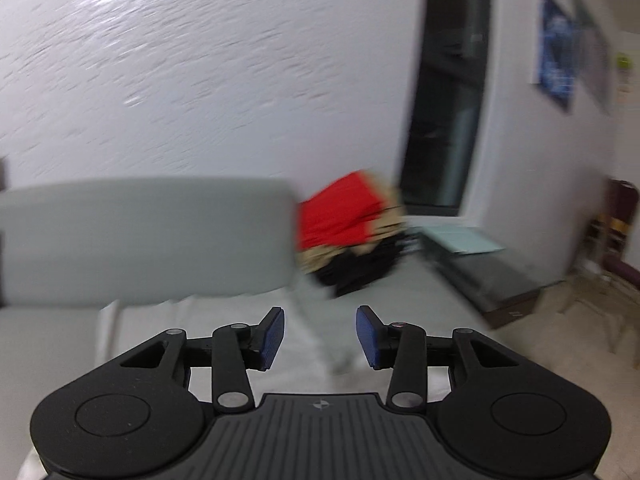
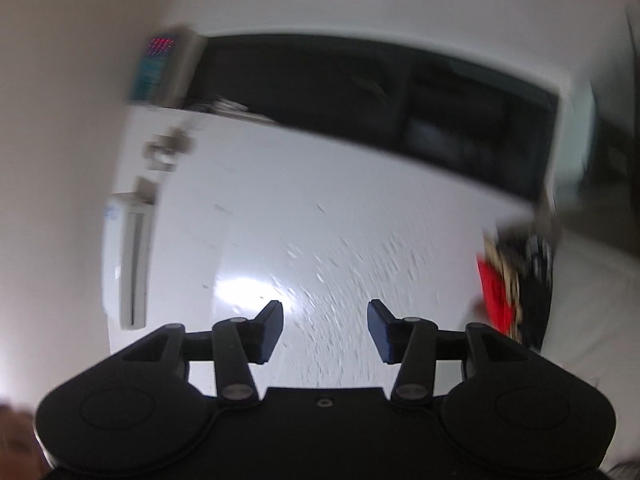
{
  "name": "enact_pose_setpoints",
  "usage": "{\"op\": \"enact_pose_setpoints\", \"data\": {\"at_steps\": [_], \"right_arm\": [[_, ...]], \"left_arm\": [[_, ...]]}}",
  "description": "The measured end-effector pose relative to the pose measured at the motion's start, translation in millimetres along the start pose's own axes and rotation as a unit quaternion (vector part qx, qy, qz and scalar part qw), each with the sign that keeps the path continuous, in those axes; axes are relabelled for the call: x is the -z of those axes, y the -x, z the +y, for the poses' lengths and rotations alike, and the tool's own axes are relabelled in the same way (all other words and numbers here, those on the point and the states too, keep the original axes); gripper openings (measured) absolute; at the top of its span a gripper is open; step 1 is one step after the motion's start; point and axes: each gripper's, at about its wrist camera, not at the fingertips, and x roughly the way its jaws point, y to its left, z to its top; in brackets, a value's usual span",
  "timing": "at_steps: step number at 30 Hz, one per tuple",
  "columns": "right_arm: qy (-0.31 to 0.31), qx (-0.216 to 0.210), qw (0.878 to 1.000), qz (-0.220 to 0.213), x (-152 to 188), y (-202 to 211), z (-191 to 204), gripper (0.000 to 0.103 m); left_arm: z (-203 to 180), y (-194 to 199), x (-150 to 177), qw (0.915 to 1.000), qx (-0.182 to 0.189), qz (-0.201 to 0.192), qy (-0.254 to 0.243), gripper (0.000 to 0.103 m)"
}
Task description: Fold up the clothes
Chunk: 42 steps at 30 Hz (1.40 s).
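A blurred pile of clothes, red on top with tan and black pieces under it, lies at the far end of a grey sofa seat. A pale garment lies on the seat just below my left gripper, which is open with nothing between its blue pads. In the right wrist view my right gripper is open and empty, tilted up at a white wall. The same pile of clothes shows at the right edge of that view, well away from the fingers.
The sofa's grey backrest cushion stands at the left. A dark doorway opens behind the pile, with a low glass table beside it. An air conditioner and a dark window show in the right wrist view.
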Motion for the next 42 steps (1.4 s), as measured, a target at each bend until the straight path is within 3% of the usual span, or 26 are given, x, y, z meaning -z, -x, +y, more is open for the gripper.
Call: {"op": "enact_pose_setpoints", "data": {"at_steps": [4, 7, 15, 20, 23, 27, 31, 34, 37, 42], "right_arm": [[0.116, 0.003, 0.993, -0.031, -11, 67, 58, 0.053], [0.176, 0.008, 0.983, -0.053, -17, 105, 83, 0.053], [0.202, -0.027, 0.977, -0.064, -26, 148, 90, 0.054], [0.176, -0.015, 0.982, -0.074, -35, 142, 70, 0.063], [0.178, 0.0, 0.983, -0.047, -36, 103, 61, 0.065], [0.207, 0.028, 0.978, 0.019, -21, 16, 59, 0.074], [0.236, 0.038, 0.965, 0.107, 12, -92, 53, 0.076], [0.232, 0.036, 0.957, 0.169, 44, -172, 41, 0.076], [0.215, 0.05, 0.952, 0.212, 73, -245, 18, 0.076], [0.217, 0.095, 0.938, 0.255, 122, -334, -40, 0.078]], "left_arm": [[-59, -3, -17, 0.9983, 0.051, -0.002, -0.026, 0.041], [-89, -15, -19, 0.9968, 0.069, 0.005, -0.041, 0.041], [-128, -17, -15, 0.995, 0.076, 0.014, -0.063, 0.041], [-113, -10, -12, 0.9968, 0.056, 0.02, -0.054, 0.042], [-85, 2, -14, 0.9985, 0.03, 0.011, -0.045, 0.042], [-22, 23, -23, 0.9982, -0.053, -0.016, -0.023, 0.049], [61, 30, -26, 0.9893, -0.143, -0.025, 0.018, 0.051], [129, 23, -21, 0.9789, -0.191, -0.011, 0.072, 0.048], [186, 15, -13, 0.9702, -0.214, -0.001, 0.114, 0.046], [243, -22, -1, 0.9657, -0.233, 0.037, 0.108, 0.052]]}}
